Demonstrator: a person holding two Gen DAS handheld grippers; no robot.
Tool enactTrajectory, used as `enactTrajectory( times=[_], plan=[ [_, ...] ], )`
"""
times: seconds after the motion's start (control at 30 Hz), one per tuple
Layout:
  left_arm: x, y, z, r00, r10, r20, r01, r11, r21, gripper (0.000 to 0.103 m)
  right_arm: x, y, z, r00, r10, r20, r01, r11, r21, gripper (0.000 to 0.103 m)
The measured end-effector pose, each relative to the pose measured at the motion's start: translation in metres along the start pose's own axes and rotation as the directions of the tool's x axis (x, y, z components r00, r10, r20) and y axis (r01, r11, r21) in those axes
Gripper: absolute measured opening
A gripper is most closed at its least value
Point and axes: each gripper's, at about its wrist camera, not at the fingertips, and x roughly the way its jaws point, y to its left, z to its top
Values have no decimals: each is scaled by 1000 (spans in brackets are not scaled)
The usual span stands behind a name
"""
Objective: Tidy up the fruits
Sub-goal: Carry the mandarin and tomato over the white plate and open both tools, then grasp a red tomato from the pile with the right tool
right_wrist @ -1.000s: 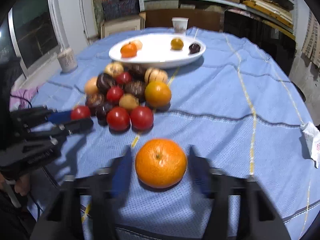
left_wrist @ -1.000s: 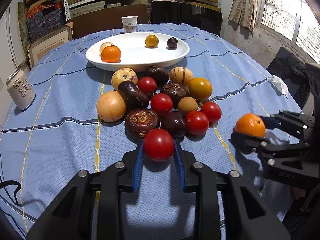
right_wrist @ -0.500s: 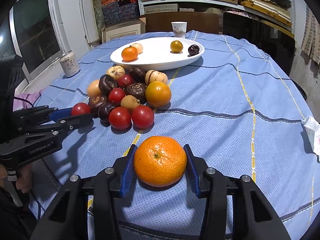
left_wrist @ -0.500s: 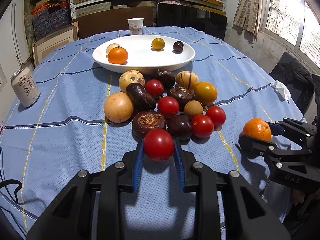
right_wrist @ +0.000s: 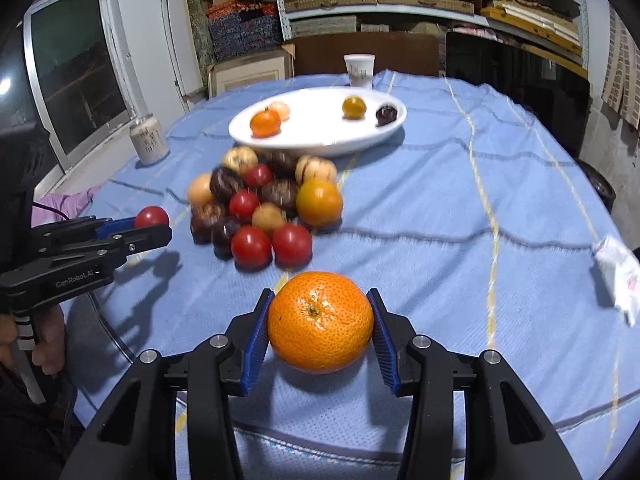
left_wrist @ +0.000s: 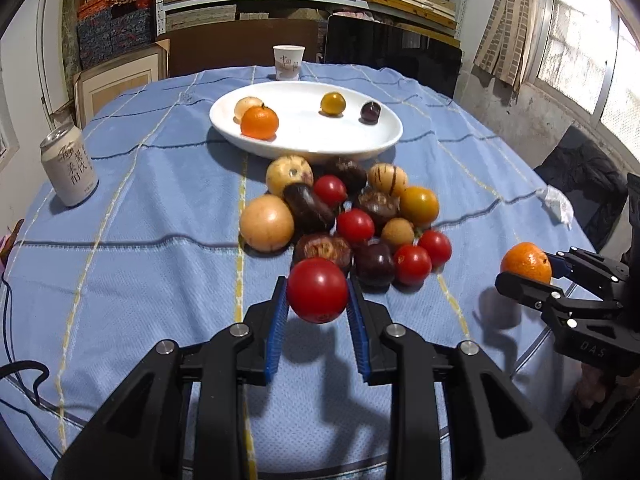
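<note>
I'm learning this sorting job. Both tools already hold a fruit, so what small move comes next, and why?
Probably carry the orange in the right tool forward to the white plate. It is gripped and looks lifted, and another orange already sits there, with bare space beside it.

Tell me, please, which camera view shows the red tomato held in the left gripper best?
The left wrist view: the red tomato fills the centre, whole, pinched between the left gripper jaws. The right wrist view shows it only small at the left edge, its lower part hidden by the gripper.
</note>
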Motion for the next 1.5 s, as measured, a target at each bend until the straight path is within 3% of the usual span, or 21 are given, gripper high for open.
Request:
enactTrajectory(
  times=[0.23, 0.33, 0.43, 0.6, 0.83, 0.93, 0.97, 1.13, 1.2, 1.23, 1.37, 1.5],
  plan=[
    [4, -2, 78, 999, -11, 36, 10, 1000, 21, 28, -7, -14, 77, 994, -51, 97, 58, 996, -67, 47],
    [23, -4, 118, 999, 8, 48, -10, 1000, 29, 28, 9, -19, 113, 993, -47, 106, 56, 995, -82, 47],
    [58, 2, 151, 1000, 14, 10, -15, 1000, 12, 28, 42, -20, 142, 995, -47, 90, 56, 993, -104, 47],
    [124, 18, 185, 997, -3, -71, -1, 999, -52, 28, 100, -26, 166, 998, -52, 36, 57, 989, -136, 47],
    [179, 24, 213, 995, 7, -104, -13, 998, -58, 31, 153, -35, 178, 999, -41, 8, 42, 987, -155, 47],
    [181, 28, 217, 997, 14, -77, -20, 997, -76, 71, 163, -35, 179, 999, -50, -7, 48, 985, -164, 48],
    [178, 30, 218, 998, 34, -57, -38, 996, -82, 75, 163, -34, 178, 998, -61, -4, 60, 984, -167, 48],
    [147, 44, 213, 1000, 10, -18, -12, 990, -138, 75, 145, -34, 171, 995, -80, 54, 89, 979, -183, 48],
    [131, 47, 207, 1000, 7, 0, -7, 989, -151, 75, 132, -32, 170, 986, -116, 119, 138, 970, -198, 68],
    [119, 48, 202, 1000, 9, 11, -7, 987, -160, 76, 125, -31, 172, 983, -119, 139, 146, 969, -198, 70],
    [86, 47, 177, 1000, 9, 30, -4, 986, -167, 79, 105, -33, 180, 984, -100, 149, 125, 978, -164, 71],
    [60, 39, 136, 1000, 20, 10, -19, 995, -102, 81, 80, -37, 168, 992, -40, 120, 54, 992, -117, 71]
  ],
)
